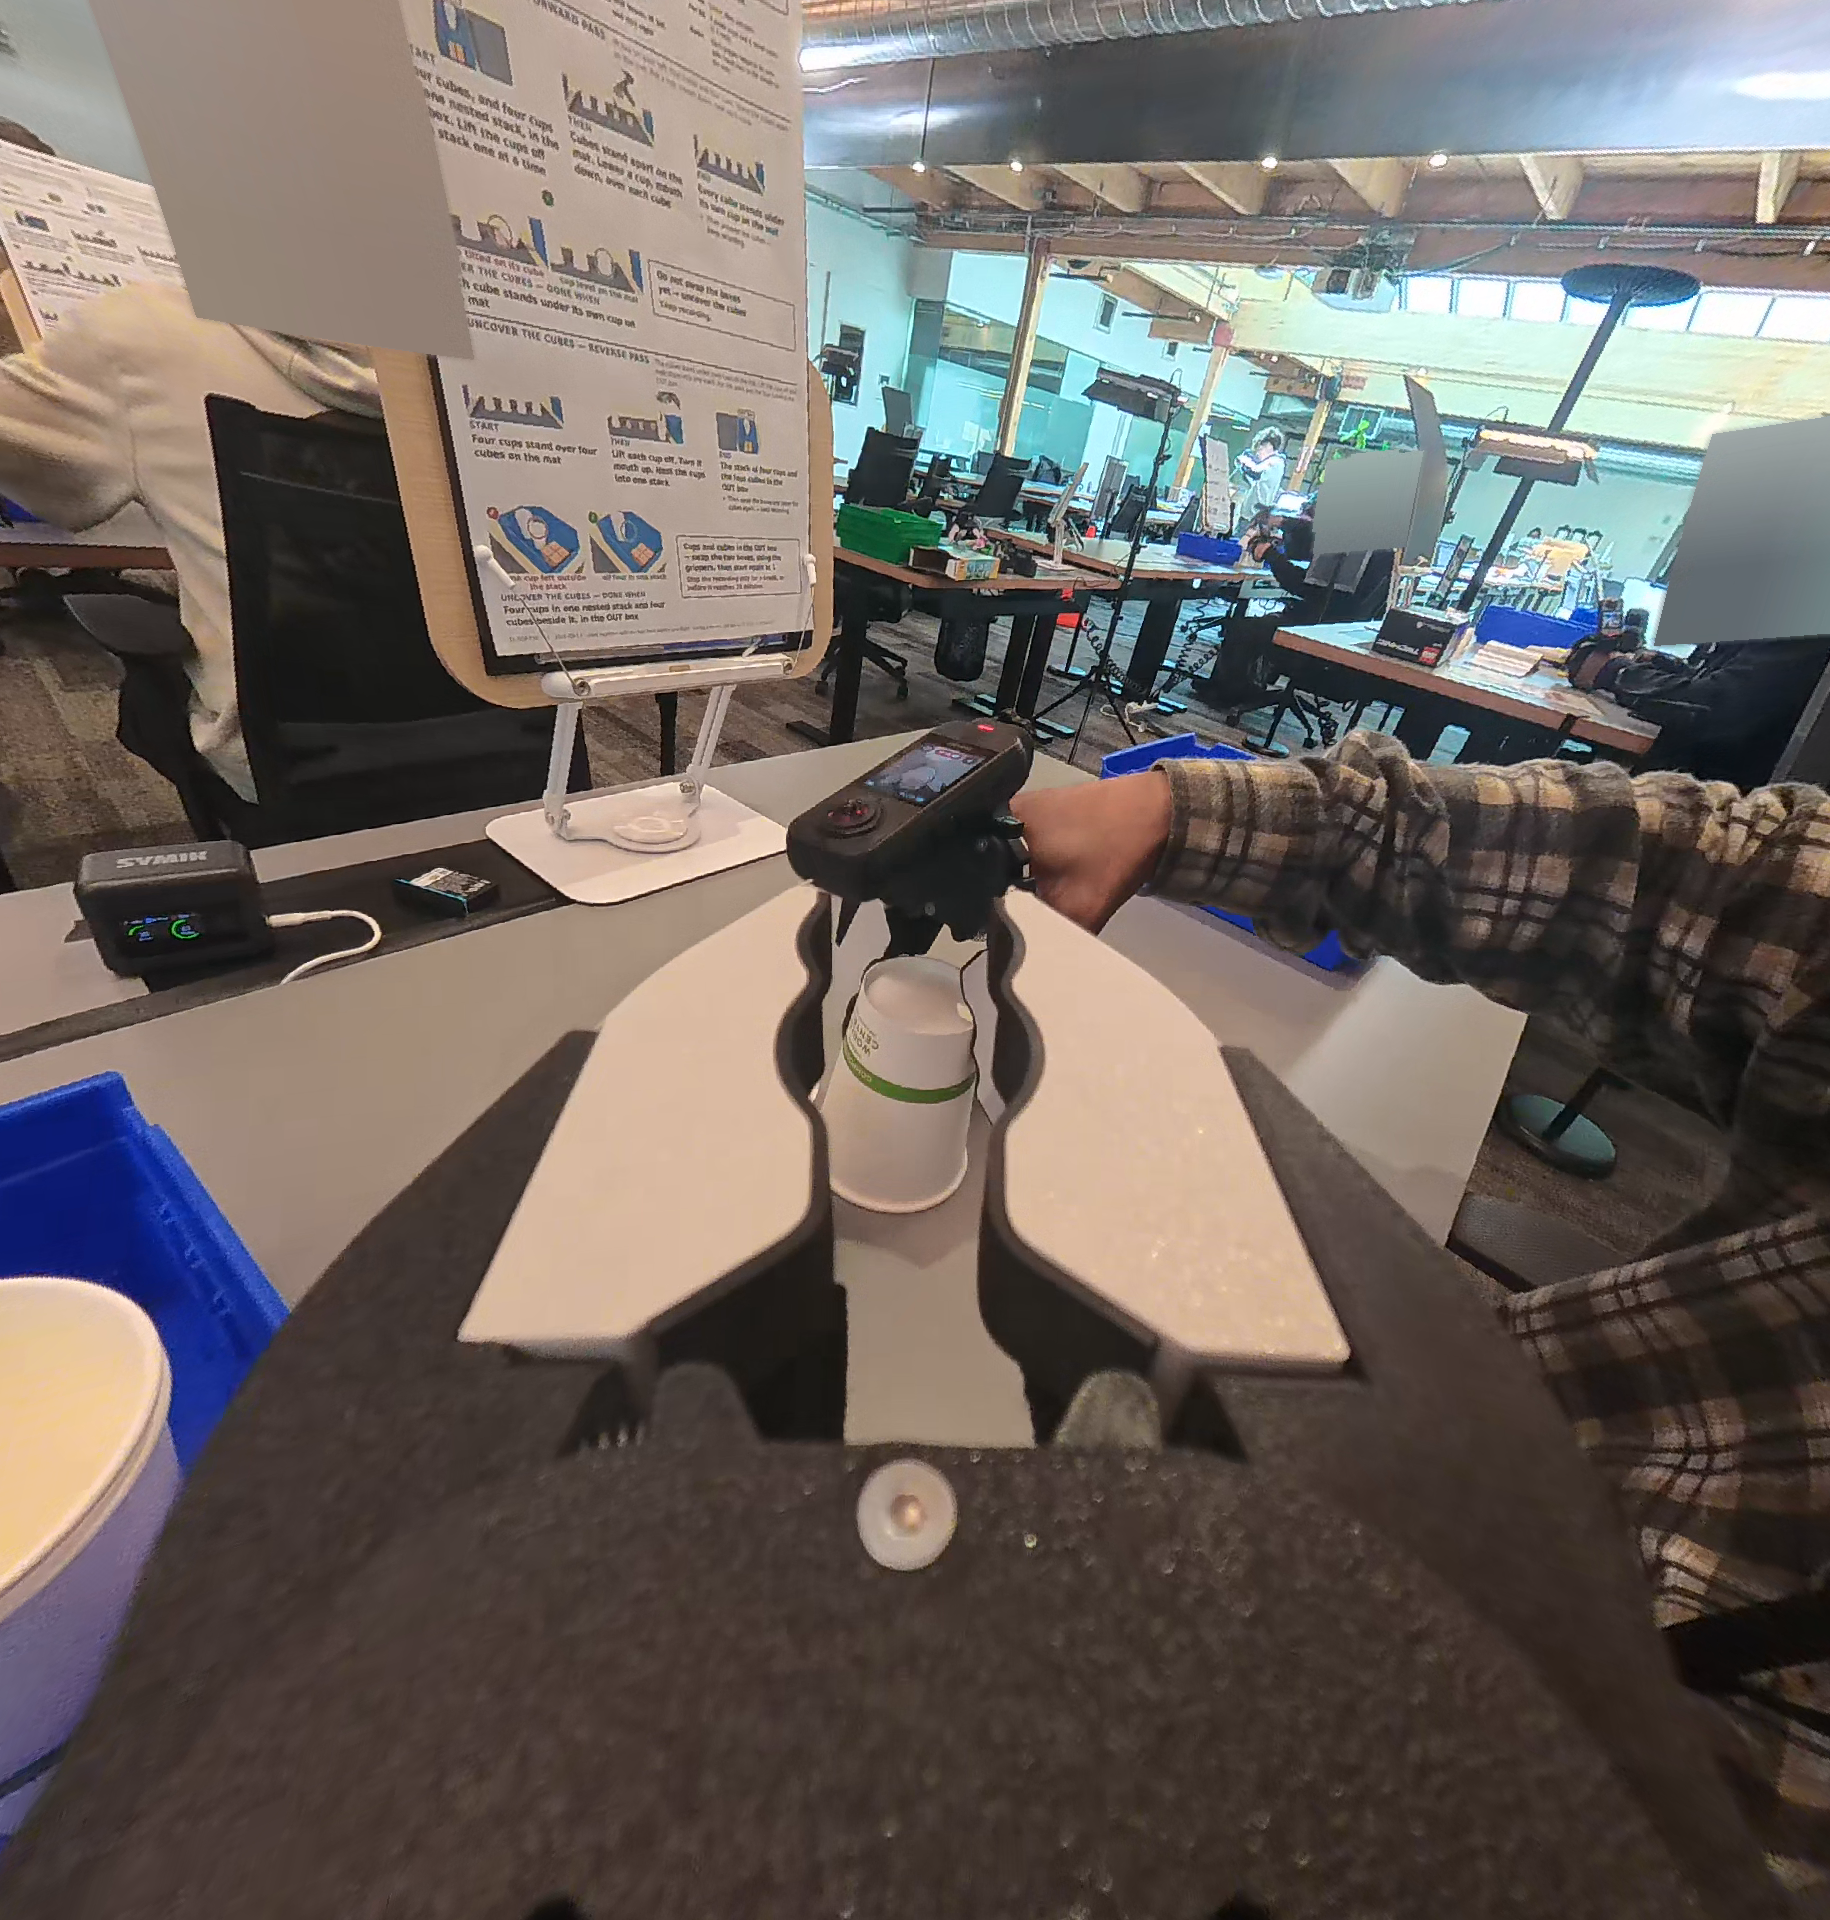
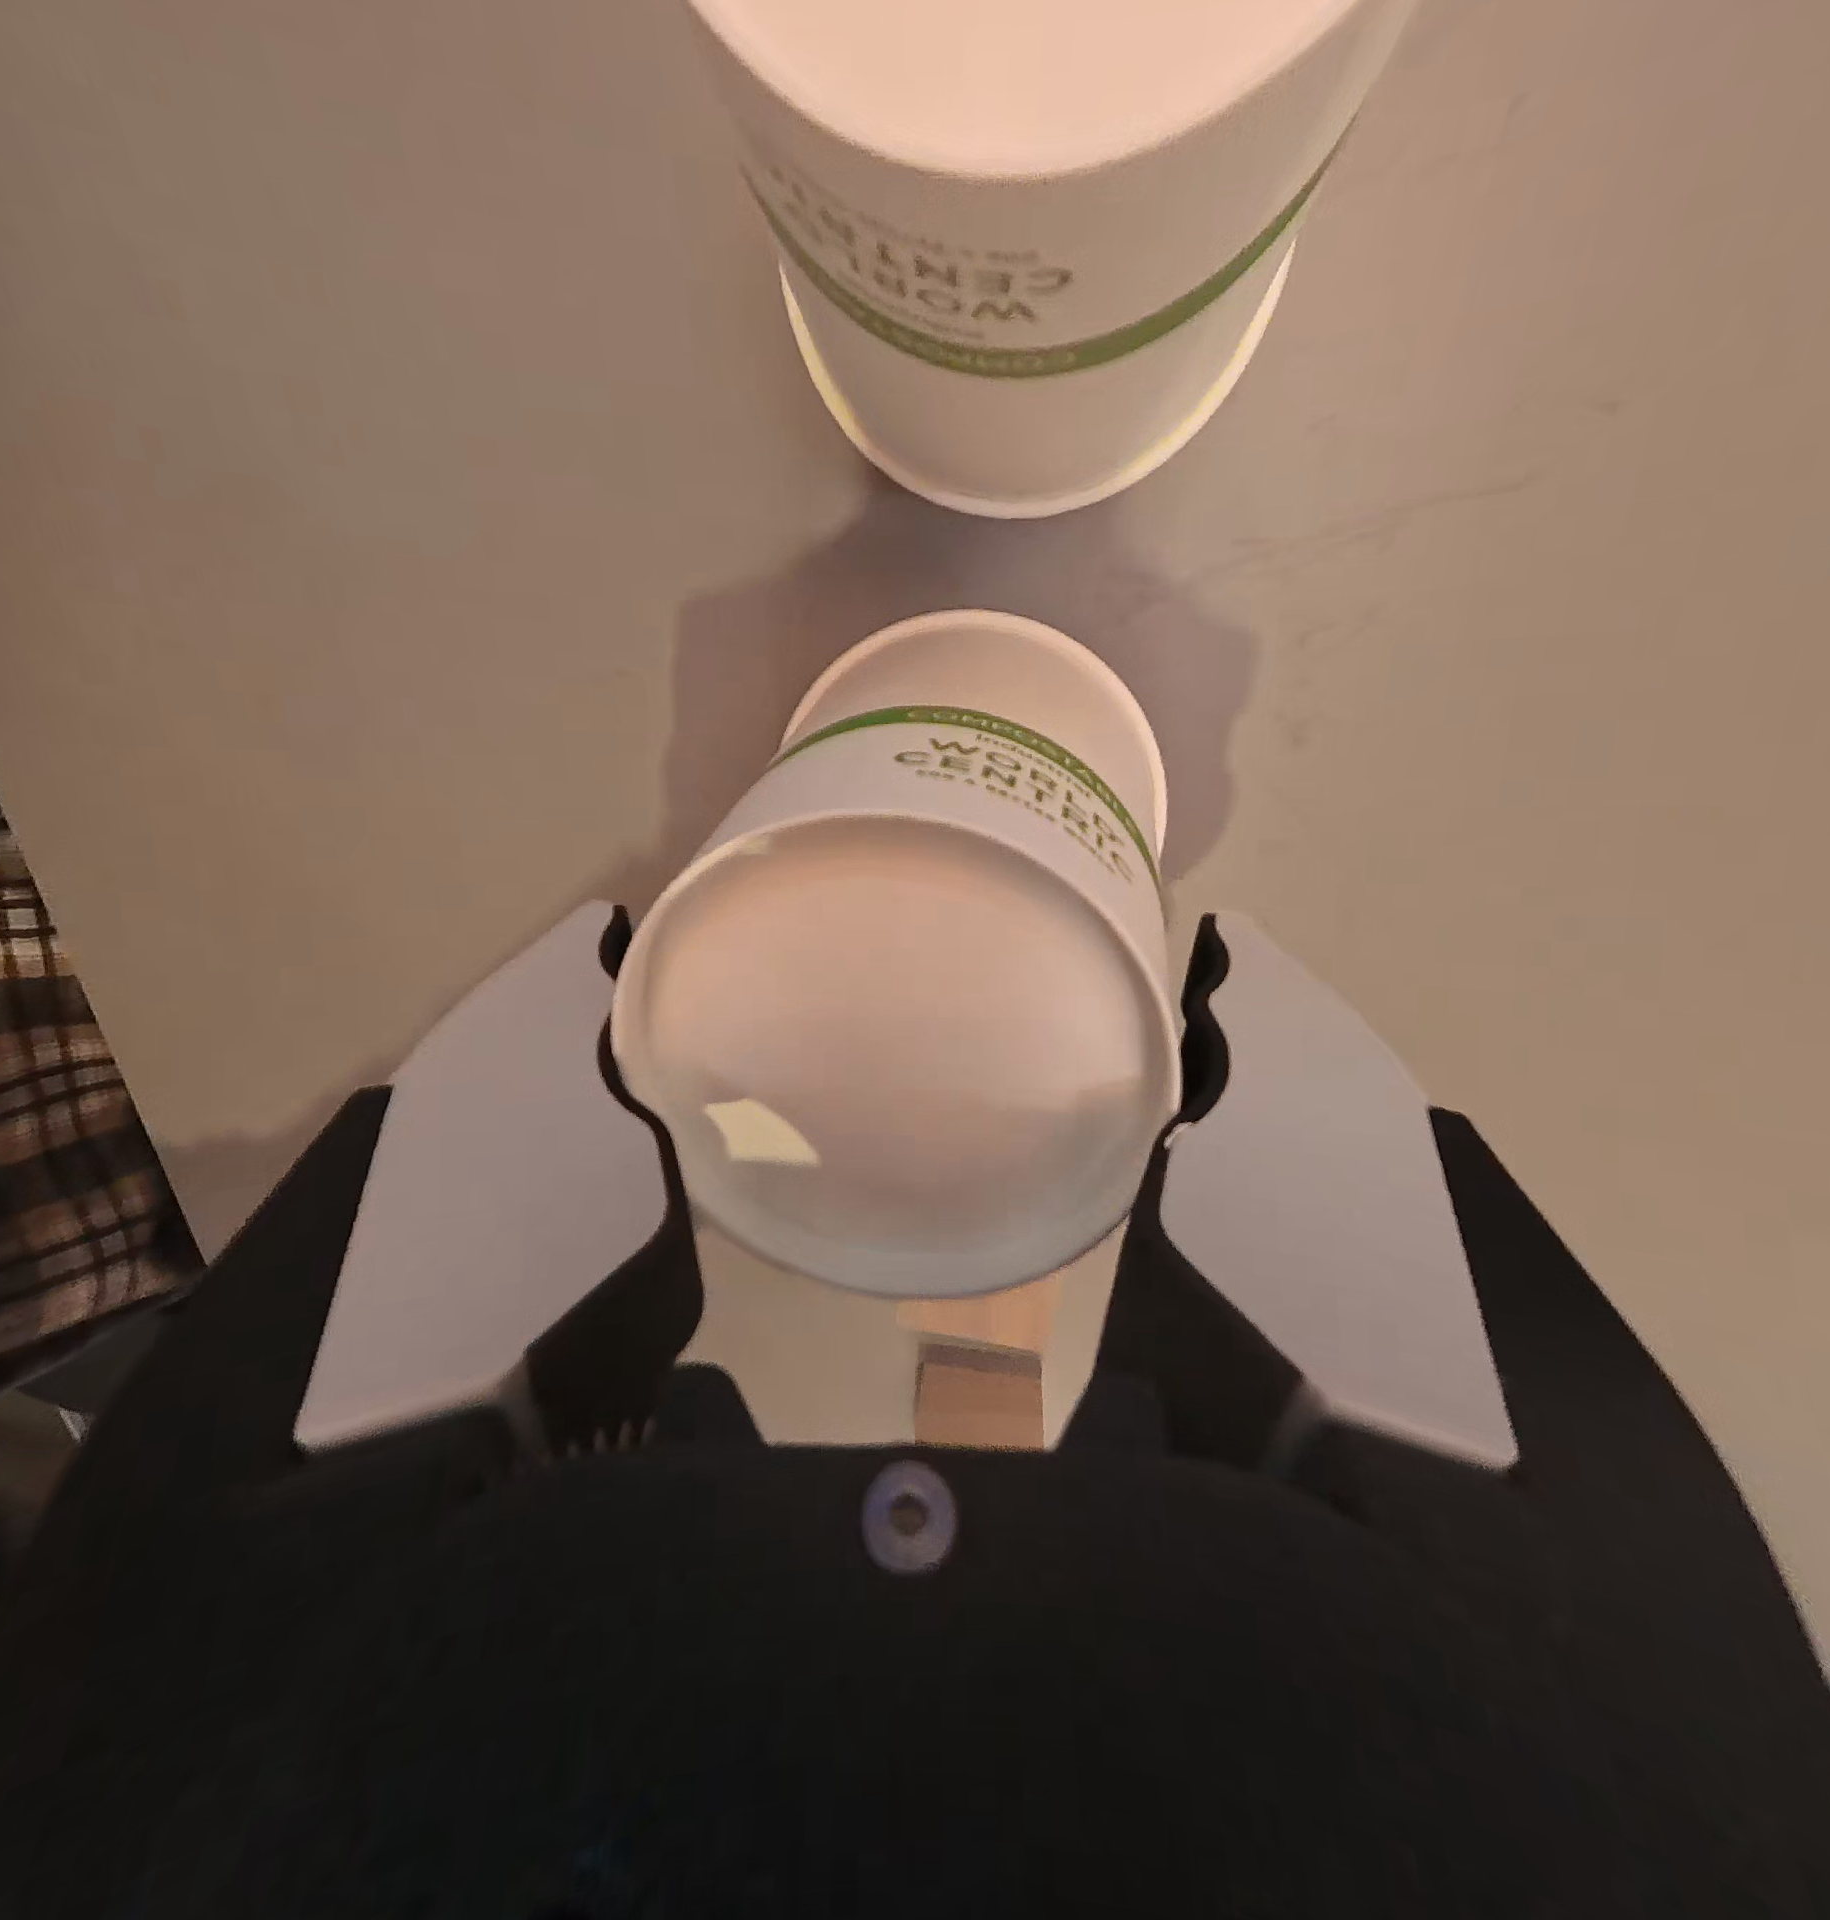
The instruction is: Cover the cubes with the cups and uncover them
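Your right gripper (image 2: pixel 895 1029) grips an inverted cup (image 2: pixel 895 1081) near a second cup (image 2: pixel 1036 312); your left gripper (image 1: pixel 906 997) hangs wide apart.

Two white paper cups with green bands stand upside down on the grey table: one (image 2: pixel 921 997) near, another (image 2: pixel 1036 260) beyond.

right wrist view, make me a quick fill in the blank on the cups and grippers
1. The cup between the right gripper fingers stands mouth ____.
2. The band around the far cup is coloured ____.
3. In the left wrist view, the bin by the left gripper is coloured ____.
4. The sleeve behind the right gripper has a ____ pattern.

Missing words: down; green; blue; plaid
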A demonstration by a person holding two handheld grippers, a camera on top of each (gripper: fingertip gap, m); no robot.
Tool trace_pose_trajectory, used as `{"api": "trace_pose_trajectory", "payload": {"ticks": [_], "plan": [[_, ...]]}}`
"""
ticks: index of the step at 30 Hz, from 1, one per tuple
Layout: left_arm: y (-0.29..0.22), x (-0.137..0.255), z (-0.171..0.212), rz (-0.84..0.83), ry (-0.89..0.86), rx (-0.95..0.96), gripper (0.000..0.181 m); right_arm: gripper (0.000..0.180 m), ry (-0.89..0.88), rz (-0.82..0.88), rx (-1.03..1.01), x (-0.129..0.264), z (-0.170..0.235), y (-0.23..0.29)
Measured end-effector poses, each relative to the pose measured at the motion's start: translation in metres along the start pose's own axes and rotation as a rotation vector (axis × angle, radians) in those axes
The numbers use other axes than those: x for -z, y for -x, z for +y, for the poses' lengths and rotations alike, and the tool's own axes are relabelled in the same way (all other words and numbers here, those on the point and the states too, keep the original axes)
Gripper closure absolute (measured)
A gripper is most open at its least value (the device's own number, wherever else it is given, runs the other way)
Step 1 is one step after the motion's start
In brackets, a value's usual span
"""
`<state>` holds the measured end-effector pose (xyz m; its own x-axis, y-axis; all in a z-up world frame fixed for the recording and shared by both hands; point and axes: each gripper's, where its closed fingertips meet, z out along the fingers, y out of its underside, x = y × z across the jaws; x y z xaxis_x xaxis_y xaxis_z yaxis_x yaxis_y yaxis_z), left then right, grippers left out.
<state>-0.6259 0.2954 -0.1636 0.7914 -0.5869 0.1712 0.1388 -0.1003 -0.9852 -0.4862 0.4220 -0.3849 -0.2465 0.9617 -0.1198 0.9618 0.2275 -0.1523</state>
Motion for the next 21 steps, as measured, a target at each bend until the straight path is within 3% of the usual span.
{"api": "trace_pose_trajectory", "payload": {"ticks": [7, 14, 17, 21], "plan": [[0.003, -0.004, 0.003, -0.016, 0.01, -0.01, 0.151, 0.037, -0.058, 0.04, 0.02, 0.012, -0.006, -0.003], [0.015, 0.0, 0.002, -0.081, 0.005, -0.017, 0.141, 0.034, -0.213, 0.119, 0.061, 0.08, -0.011, 0.012], [0.024, 0.009, -0.002, -0.134, -0.011, -0.03, 0.137, 0.034, -0.401, 0.194, 0.05, 0.12, -0.004, 0.035], [0.049, 0.032, -0.007, -0.283, -0.009, -0.058, 0.136, 0.034, -0.8, 0.267, -0.034, 0.157, 0.02, 0.081]]}}
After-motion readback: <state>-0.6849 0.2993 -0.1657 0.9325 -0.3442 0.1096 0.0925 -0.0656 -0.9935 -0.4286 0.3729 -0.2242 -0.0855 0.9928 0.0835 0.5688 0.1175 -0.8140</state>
